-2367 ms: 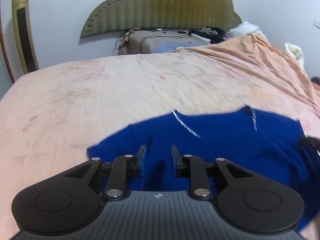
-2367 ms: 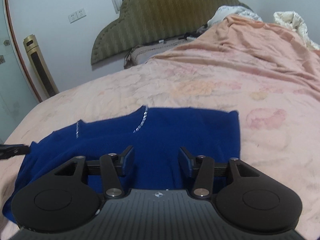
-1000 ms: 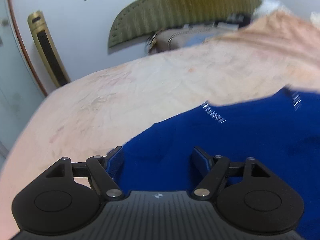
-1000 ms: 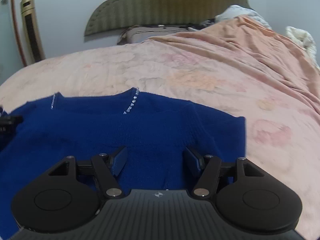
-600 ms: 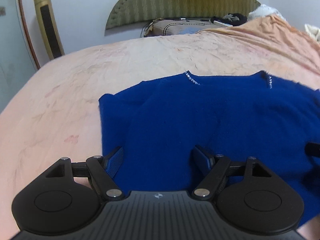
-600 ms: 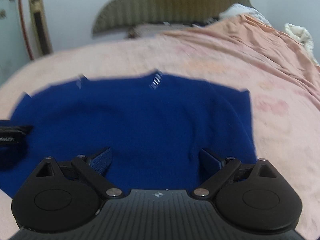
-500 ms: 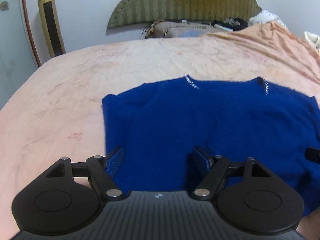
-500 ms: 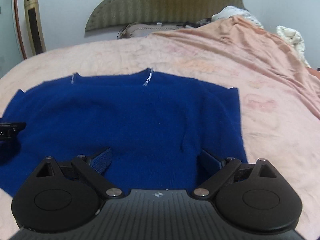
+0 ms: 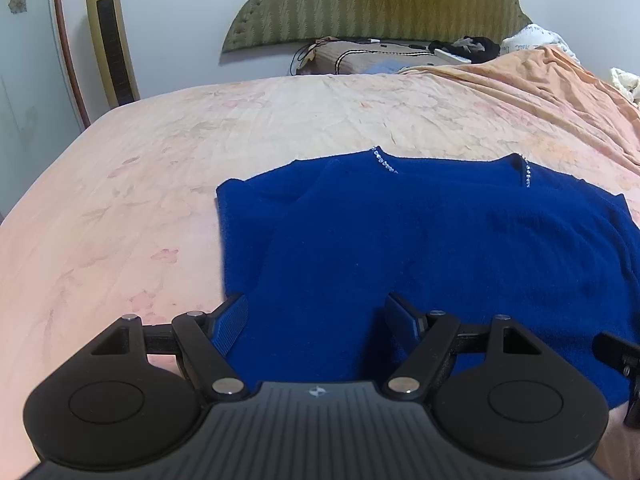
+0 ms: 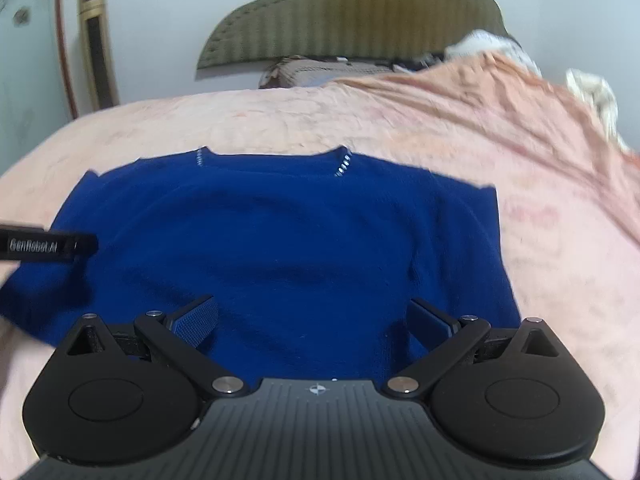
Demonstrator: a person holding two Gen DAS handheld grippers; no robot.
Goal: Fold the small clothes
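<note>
A royal-blue knit sweater lies flat on the pink bedspread, neckline with small rhinestones at its far edge. It also fills the middle of the right wrist view. My left gripper is open and empty over the sweater's near left part. My right gripper is open wide and empty over its near middle. The left gripper's finger shows at the left edge of the right wrist view, and the right gripper's tip at the right edge of the left wrist view.
The pink floral bedspread covers the bed, bunched higher at the right. A green headboard, a pillow with cables and a gold tower fan stand at the back.
Both grippers have opened wider and drawn back from the sweater, so more of it shows. The sweater lies still, spread flat.
</note>
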